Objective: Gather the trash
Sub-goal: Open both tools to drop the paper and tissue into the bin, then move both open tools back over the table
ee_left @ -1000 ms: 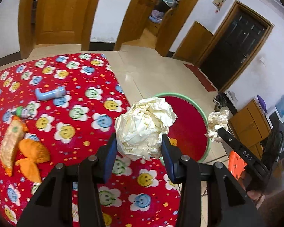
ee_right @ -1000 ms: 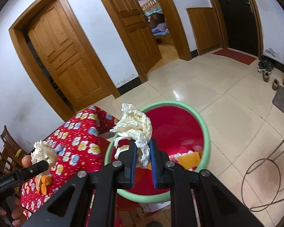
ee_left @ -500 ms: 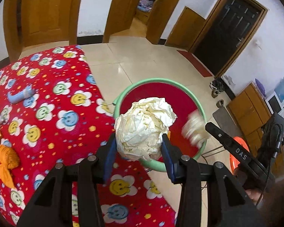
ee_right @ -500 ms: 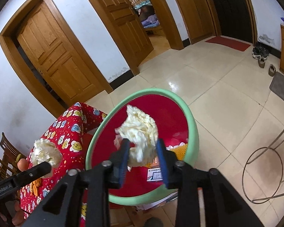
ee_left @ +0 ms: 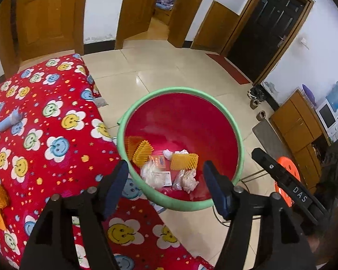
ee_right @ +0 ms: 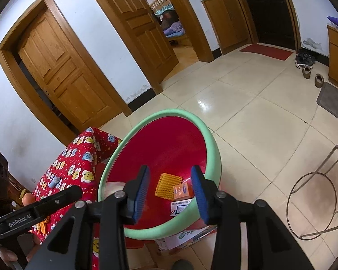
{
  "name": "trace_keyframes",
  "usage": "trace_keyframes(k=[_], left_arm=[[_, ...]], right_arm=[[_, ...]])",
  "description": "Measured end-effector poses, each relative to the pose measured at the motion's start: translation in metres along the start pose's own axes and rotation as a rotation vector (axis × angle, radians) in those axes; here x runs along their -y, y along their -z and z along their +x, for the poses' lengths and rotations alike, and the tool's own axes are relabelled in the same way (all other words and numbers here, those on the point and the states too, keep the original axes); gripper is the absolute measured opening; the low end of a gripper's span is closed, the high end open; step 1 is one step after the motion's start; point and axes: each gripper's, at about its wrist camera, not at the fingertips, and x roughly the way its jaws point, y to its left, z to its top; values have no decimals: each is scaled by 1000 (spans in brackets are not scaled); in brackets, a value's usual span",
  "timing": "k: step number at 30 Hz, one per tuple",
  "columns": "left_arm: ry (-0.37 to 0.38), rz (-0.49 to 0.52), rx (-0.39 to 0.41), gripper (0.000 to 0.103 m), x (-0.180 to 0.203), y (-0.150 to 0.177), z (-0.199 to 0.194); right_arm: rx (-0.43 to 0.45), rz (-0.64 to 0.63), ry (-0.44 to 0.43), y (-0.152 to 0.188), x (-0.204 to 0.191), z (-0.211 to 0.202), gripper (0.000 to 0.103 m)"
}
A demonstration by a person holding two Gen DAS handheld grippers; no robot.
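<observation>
Both grippers (ee_left: 164, 180) (ee_right: 170, 191) now emptied, spread.

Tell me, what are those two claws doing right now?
Left claw open, empty. Right claw open, empty. Both above the red basin, paper wads inside. Nothing in the way.

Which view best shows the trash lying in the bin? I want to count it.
The left wrist view: it looks down into the bin, showing paper wads and foam nets. The right wrist view is shallower; its fingers and the rim hide most.

Crumpled paper wads (ee_left: 189, 180) lie in red, green-rimmed basin (ee_left: 180, 121)
</observation>
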Motion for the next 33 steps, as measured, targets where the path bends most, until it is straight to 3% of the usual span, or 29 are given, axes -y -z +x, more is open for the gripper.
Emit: trace_keyframes(k=[7, 15, 33], left_arm=[[-42, -32, 24, 69, -18, 3, -19], [-99, -56, 59, 69, -45, 8, -52], [-278, -150, 124, 69, -147, 31, -124]], right_arm=[[10, -13, -13, 3, -9, -7, 47], [26, -39, -35, 7, -31, -20, 59], [-30, -89, -73, 33, -91, -32, 64]])
